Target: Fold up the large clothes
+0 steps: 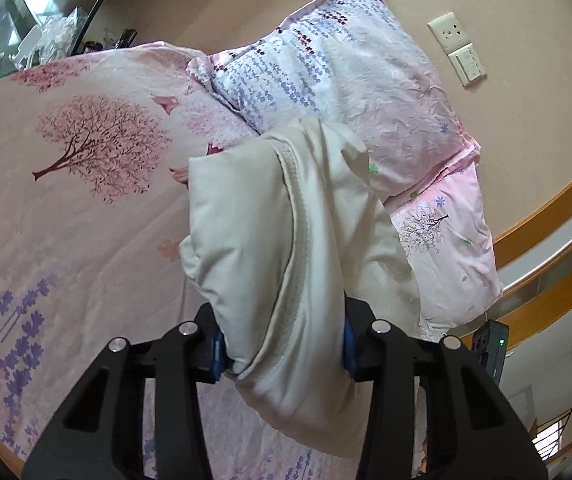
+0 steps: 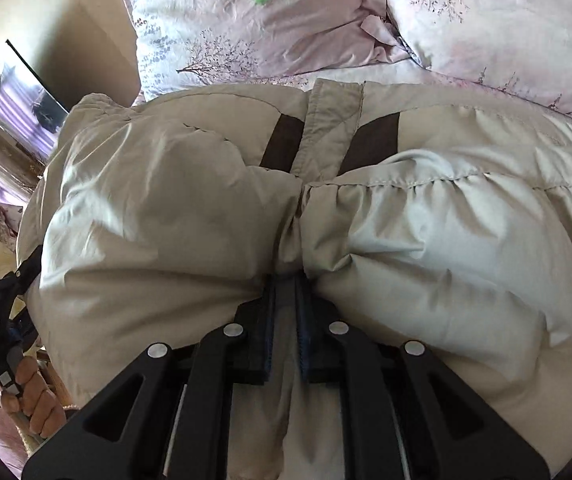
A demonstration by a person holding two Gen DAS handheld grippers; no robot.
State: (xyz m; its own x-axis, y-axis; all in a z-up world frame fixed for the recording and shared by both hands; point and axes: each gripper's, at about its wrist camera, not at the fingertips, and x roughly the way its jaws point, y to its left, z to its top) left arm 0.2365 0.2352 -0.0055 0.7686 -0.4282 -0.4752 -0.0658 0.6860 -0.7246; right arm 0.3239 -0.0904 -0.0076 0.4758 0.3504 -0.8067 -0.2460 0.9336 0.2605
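Across the middle of the right wrist view sprawls the cream puffer jacket (image 2: 206, 200) on the pink floral bedding (image 2: 485, 20), and the right gripper (image 2: 286, 308) is clenched on a pinch of its fabric. Lower centre of the left view, the left gripper (image 1: 282, 348) squeezes a thick jacket fold, pillow (image 1: 345, 72) behind.
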